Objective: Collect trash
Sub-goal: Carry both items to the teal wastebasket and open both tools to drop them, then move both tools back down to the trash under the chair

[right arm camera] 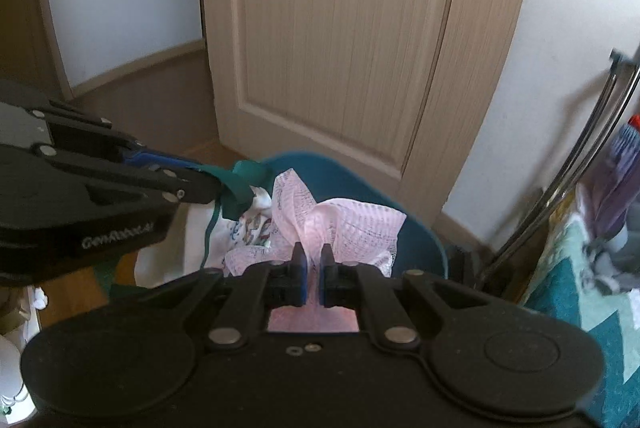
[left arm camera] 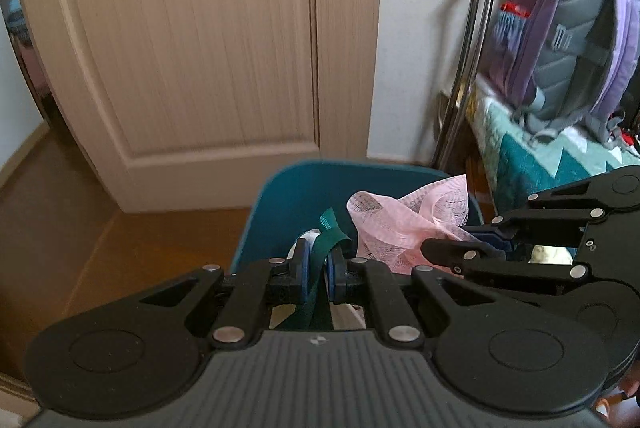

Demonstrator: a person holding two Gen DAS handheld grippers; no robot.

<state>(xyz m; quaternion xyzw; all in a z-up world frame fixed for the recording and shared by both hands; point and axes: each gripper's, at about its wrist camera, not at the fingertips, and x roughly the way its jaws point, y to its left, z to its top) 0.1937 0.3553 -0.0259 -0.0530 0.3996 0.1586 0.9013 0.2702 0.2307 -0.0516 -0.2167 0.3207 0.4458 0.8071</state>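
Left wrist view, nearest first: the left gripper [left arm camera: 318, 268] has its blue-padded fingers [left arm camera: 301, 264] pressed together on a dark green fabric strip [left arm camera: 326, 240], which runs up between them and curls over at the top. Just to its right, the right gripper [left arm camera: 486, 242] reaches in sideways, its fingers clamped on a crumpled pink mesh wrapper [left arm camera: 400, 224]. Both pieces of trash are held over the open mouth of a blue plastic bin [left arm camera: 292, 195] standing on the brown floor [left arm camera: 132, 248].

Right wrist view: the right gripper [right arm camera: 311, 270] pinches the pink mesh wrapper [right arm camera: 340, 224] between its fingers [right arm camera: 298, 268], with only a thin gap showing. The left gripper [right arm camera: 200, 173] enters from the left, gripping the green fabric strip [right arm camera: 240, 183]. White printed material lies in the bin [right arm camera: 416, 240] under the wrapper.

Behind the bin stands a closed beige wooden door [left arm camera: 200, 35] and a white wall. Farther right, a purple-grey backpack [left arm camera: 568, 39] sits on a teal patterned cover [left arm camera: 532, 163], with metal rods [left arm camera: 468, 67] leaning on the wall beside it.
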